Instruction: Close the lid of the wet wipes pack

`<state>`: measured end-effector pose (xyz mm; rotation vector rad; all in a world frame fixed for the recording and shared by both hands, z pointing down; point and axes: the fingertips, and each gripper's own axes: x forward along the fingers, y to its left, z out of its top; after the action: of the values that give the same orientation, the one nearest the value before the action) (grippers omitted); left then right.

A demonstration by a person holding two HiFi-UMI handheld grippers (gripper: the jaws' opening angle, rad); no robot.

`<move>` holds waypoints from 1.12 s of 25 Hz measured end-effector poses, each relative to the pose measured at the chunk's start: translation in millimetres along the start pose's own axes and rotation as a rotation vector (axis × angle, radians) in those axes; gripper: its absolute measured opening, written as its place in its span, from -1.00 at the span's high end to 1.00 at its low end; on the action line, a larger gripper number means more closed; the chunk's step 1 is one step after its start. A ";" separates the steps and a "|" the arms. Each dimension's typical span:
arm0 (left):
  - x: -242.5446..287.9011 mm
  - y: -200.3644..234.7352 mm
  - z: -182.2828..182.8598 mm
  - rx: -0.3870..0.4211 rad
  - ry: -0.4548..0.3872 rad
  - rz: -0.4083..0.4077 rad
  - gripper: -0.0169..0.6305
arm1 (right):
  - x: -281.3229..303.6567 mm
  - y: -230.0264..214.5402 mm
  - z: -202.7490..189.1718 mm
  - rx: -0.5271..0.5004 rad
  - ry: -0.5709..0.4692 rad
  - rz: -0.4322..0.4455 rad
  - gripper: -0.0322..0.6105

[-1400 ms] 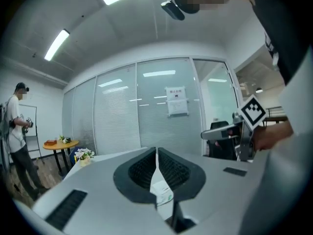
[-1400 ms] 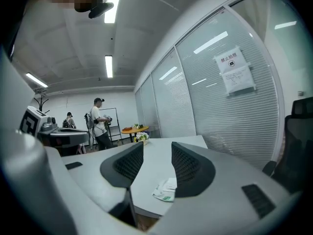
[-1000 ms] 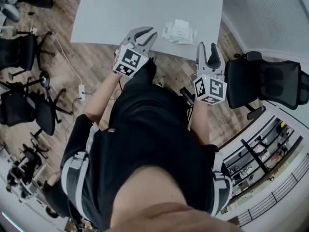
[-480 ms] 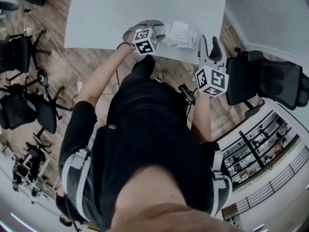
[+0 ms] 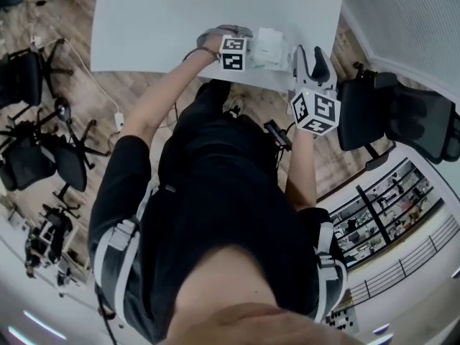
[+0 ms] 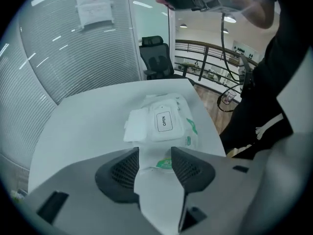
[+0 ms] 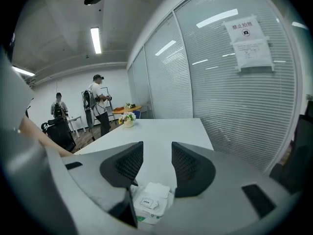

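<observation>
The white wet wipes pack [image 5: 269,47] lies near the front edge of the white table [image 5: 180,20]. Its lid [image 6: 136,126] is flipped open to the side, next to the "OPEN" sticker [image 6: 164,121]. My left gripper [image 6: 154,165] hangs steeply over the pack's near end and its jaws are opening. The pack's green-printed end shows between the fingertips, and the pads do not press on it. In the head view the left gripper [image 5: 243,36] sits just left of the pack. My right gripper [image 7: 154,163] hovers open above and behind the pack [image 7: 149,204], holding nothing.
A black office chair [image 5: 402,117] stands right of me, and more chairs [image 5: 36,157] stand on the wooden floor to the left. A glass wall with blinds [image 7: 220,82] runs along the table. A flower pot [image 7: 128,119] sits at the far end. Two people [image 7: 100,106] stand beyond it.
My left gripper swung right and down from the table's edge onto the pack, rolling as it went. My right gripper moved forward to the table edge beside the pack.
</observation>
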<state>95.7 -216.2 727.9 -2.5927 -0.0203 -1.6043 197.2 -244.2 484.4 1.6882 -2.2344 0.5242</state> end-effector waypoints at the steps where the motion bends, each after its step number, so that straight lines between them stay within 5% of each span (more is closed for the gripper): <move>1: 4.6 1.1 -1.2 0.005 0.005 -0.008 0.33 | 5.4 -1.0 -2.5 -0.001 0.009 0.005 0.28; 9: 21.5 5.0 -9.3 0.051 0.021 -0.039 0.34 | 49.5 3.1 -18.2 -0.043 0.115 0.093 0.27; 28: 24.5 9.3 -11.4 0.000 -0.030 -0.125 0.34 | 164.5 14.2 -178.1 -0.510 0.863 0.774 0.29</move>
<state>97.1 -227.3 754.1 -2.6646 -0.1872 -1.6028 141.4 -300.9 713.8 0.2023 -1.9841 0.6058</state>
